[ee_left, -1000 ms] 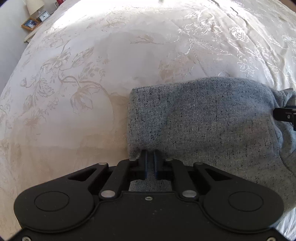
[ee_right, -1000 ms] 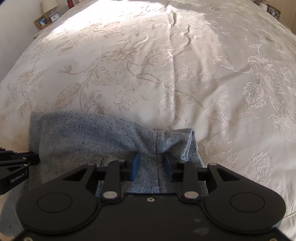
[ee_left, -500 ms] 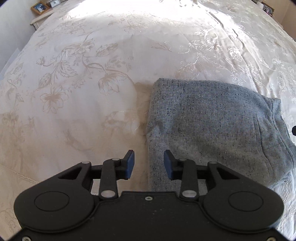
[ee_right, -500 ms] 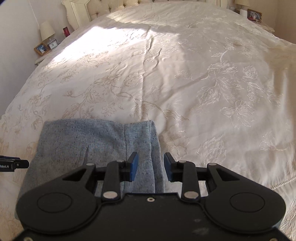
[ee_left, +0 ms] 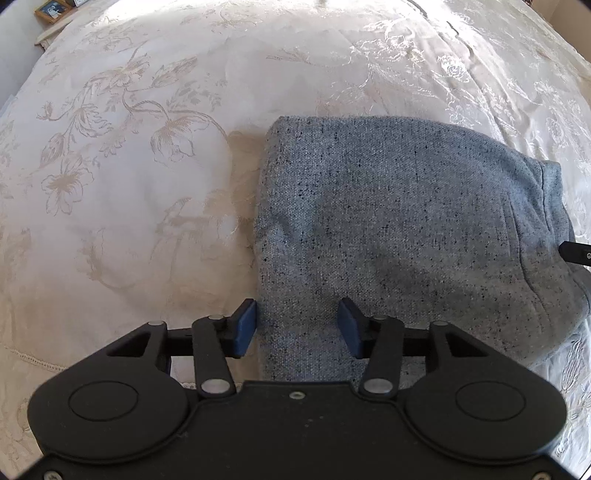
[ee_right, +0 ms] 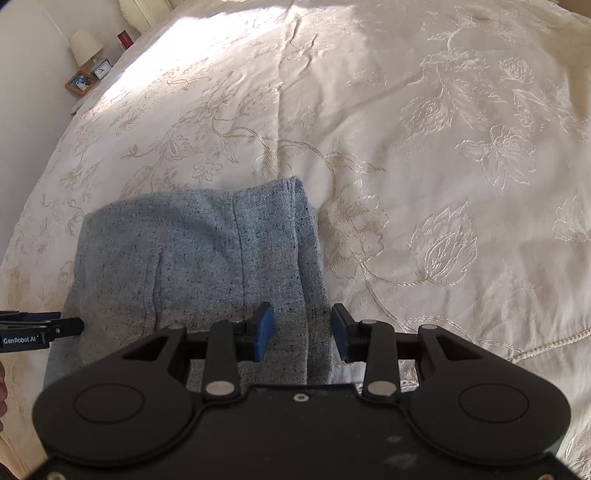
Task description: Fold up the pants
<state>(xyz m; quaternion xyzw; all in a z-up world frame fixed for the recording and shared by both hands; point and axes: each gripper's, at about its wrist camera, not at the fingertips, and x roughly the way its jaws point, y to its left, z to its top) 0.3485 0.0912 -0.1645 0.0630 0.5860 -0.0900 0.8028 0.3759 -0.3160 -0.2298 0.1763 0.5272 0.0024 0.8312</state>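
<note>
The folded pants [ee_left: 399, 229] lie just ahead of and under both grippers, long axis running across between them. The left gripper [ee_left: 297, 325] and the right gripper [ee_right: 302, 330] have just been opening; each stands apart, empty, above its own end.

Cream bedspread [ee_right: 406, 155] fills the bed, stitched all over with pale gold flowers and trailing stems, bright sunlight washing its far side, a few creases running up the middle. At the near edge, a corded trim [ee_right: 546, 341] runs along the hem. Off in the far left corner, a bedside table carries a small lamp [ee_right: 85, 46] with a white shade, a little clock [ee_right: 101, 68] just beside it, a framed picture [ee_right: 79, 83] leaning in front, and a red item [ee_right: 125, 40] behind. The left wrist view catches that same framed picture [ee_left: 53, 9] at its top corner.
</note>
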